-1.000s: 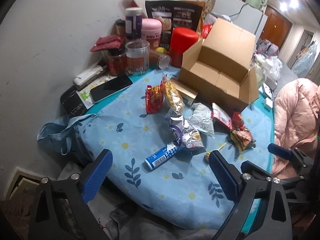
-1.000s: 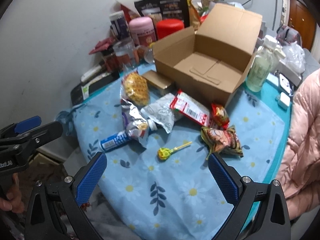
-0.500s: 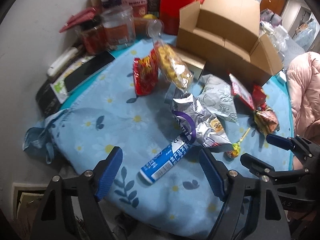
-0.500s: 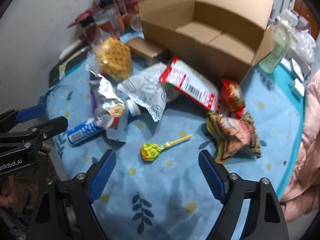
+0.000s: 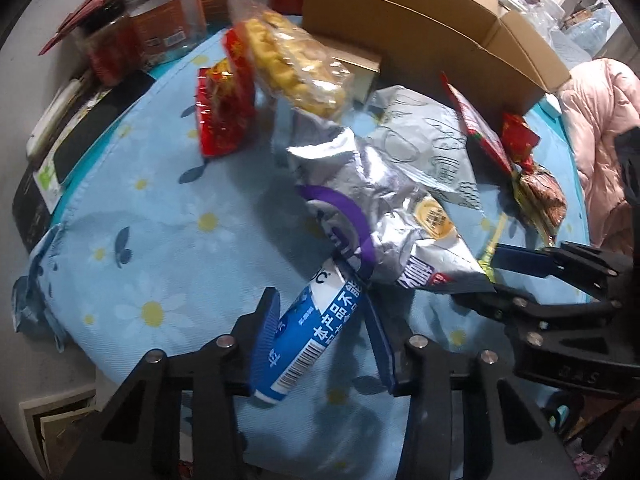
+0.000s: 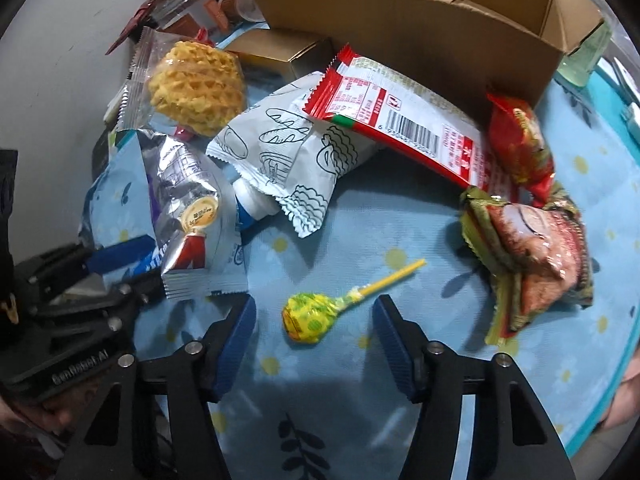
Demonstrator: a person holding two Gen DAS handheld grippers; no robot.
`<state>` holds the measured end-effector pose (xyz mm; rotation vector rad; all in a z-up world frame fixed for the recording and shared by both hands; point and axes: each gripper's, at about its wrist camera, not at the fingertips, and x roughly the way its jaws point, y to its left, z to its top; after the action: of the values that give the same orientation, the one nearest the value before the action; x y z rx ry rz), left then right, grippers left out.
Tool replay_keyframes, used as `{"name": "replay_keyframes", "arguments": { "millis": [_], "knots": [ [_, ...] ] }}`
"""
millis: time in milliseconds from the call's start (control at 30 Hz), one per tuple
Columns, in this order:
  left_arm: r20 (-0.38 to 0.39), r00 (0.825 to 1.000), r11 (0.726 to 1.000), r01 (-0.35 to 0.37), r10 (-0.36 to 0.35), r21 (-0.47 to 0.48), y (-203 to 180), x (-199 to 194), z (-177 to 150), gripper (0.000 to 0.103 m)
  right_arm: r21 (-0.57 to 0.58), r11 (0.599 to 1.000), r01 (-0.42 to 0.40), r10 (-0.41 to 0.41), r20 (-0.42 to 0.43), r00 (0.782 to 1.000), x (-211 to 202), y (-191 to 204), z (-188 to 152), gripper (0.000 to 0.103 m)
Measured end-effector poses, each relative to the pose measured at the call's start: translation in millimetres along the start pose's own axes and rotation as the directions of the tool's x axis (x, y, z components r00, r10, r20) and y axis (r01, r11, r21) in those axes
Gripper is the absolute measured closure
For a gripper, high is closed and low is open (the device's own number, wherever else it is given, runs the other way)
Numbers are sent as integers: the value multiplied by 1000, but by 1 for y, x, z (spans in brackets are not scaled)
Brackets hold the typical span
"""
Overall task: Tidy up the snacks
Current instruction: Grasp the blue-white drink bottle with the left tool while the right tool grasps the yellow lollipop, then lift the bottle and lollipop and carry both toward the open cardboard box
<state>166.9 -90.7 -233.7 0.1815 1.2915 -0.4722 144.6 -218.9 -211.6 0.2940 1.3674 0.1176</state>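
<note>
My left gripper (image 5: 320, 312) straddles a blue and white snack tube (image 5: 308, 332) lying on the blue flowered cloth; its jaws stand close beside the tube with a small gap. A silver crumpled bag (image 5: 384, 216) lies over the tube's far end. My right gripper (image 6: 314, 320) is open around a yellow-green lollipop (image 6: 306, 316) without touching it. An open cardboard box (image 6: 400, 20) stands at the back. Snack packs lie before it: a waffle pack (image 6: 196, 84), a white bread-print pack (image 6: 296, 148), a red pack (image 6: 404, 124) and a brown-green pack (image 6: 536, 252).
Jars and tins (image 5: 164, 20) crowd the back left by the wall. A phone (image 5: 96, 120) lies at the left table edge. A small gold box (image 6: 280, 52) sits by the cardboard box. A pink jacket (image 5: 600, 120) is at the right. The table's near edge drops off below both grippers.
Both grippers moved forward and down toward the table. The left jaws narrowed around the blue tube. The right jaws narrowed and now flank the lollipop.
</note>
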Motion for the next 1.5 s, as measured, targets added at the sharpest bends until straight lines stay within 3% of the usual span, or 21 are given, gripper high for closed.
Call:
{"name": "replay_keyframes", "arguments": {
  "millis": [167,467,667,1000,1300,1500],
  "knots": [
    [-22,1000,1000,11,-11,-11,-16,-1,-5,69,4,1000,-15,15,-18,1000,3,-3,2,76],
    [-73,995,998,61,-62,-21,-48,0,-23,74,-36,999,-16,15,-42,999,-9,-14,-15,76],
    [-99,993,995,61,-69,-78,-42,18,-15,74,-57,998,-6,2,-61,998,-13,-19,-28,76],
    [-57,998,999,-2,0,-46,-60,26,2,75,-88,996,5,-12,-76,997,-10,-18,-26,76],
    [-59,989,984,128,-137,-127,-40,15,13,75,-43,998,-46,41,-115,992,-10,-23,-21,77],
    [-32,987,978,151,-157,-145,-38,-8,11,75,-41,997,-72,67,-117,991,-17,-19,-23,77]
  ]
}}
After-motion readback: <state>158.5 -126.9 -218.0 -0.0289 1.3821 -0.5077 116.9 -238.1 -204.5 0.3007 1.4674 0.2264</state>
